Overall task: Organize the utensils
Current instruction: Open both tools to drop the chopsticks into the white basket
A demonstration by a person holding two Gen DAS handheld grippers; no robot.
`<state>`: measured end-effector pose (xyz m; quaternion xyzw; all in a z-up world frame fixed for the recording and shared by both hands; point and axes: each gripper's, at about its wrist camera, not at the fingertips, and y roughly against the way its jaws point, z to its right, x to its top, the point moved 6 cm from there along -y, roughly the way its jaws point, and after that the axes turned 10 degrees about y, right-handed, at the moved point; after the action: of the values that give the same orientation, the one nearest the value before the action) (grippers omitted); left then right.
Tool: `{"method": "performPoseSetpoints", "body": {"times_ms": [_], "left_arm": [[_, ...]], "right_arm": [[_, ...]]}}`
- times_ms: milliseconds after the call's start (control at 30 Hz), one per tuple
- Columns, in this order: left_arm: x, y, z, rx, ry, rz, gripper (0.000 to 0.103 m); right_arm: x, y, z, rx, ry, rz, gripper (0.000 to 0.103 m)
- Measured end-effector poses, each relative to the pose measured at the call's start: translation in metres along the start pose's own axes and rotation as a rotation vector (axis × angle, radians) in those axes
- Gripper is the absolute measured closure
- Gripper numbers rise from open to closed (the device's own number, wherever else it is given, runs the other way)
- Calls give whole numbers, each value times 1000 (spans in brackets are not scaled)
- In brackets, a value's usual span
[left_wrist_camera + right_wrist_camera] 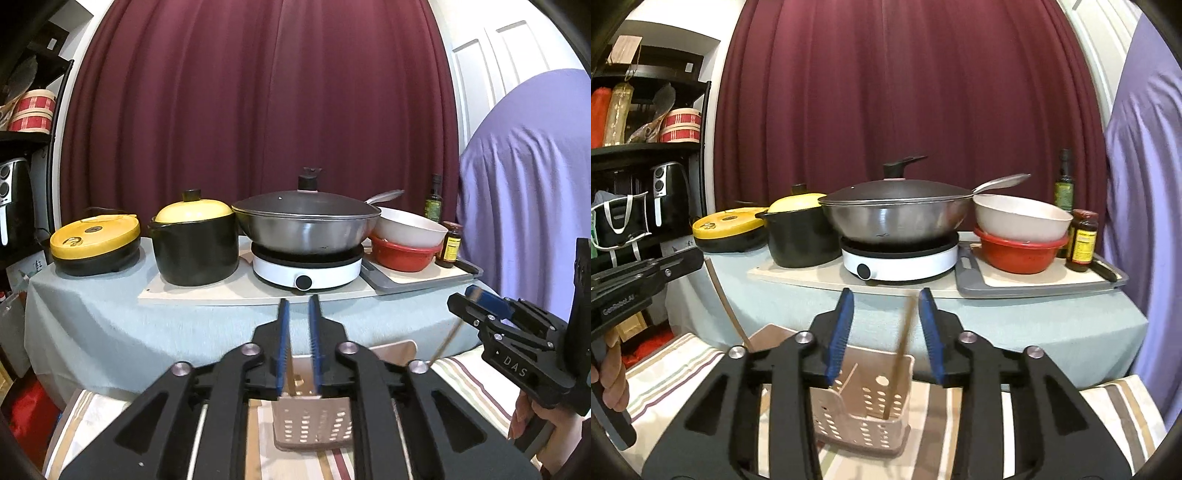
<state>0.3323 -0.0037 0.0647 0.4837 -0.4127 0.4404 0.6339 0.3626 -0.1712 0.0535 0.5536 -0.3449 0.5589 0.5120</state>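
1. We took the perforated utensil basket (866,402) as our landmark; it stood on the striped cloth (1049,417), on the near side of the table (1034,325) with the cookware.
2. The right gripper (886,332) hung above and just behind the basket. Its blue pads (842,332) stood well apart, gripping nothing.
3. A thin wooden stick, apparently a chopstick (899,354), stood in the basket's right compartment. Its foot rested at the basket floor and its top leaned away from the camera, rising between the open pads. We saw no contact with either pad.
4. A second, shorter stick (847,376) leaned in the basket's left compartment.
5. The left gripper (298,343) also hovered over the basket (314,424), pads narrowly parted, with nothing between them.
6. We judged the right gripper the nearer to the tall chopstick, whose long axis ran nearly upright, lengthwise through the gap.
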Motion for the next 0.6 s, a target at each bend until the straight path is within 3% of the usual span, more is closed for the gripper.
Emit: {"method": "performPoseSetpoints", "body": {"times_ms": [233, 433, 600], "left_arm": [[-7, 30, 0, -1, 5, 19, 66], [-28, 60, -3, 7, 12, 7, 64], [-62, 80, -6, 33, 4, -30, 64]], "right_arm": [[2, 41, 5, -29, -1, 20, 55], [-13, 85, 3, -42, 2, 15, 55], [-54, 124, -2, -61, 1, -30, 55]]}}
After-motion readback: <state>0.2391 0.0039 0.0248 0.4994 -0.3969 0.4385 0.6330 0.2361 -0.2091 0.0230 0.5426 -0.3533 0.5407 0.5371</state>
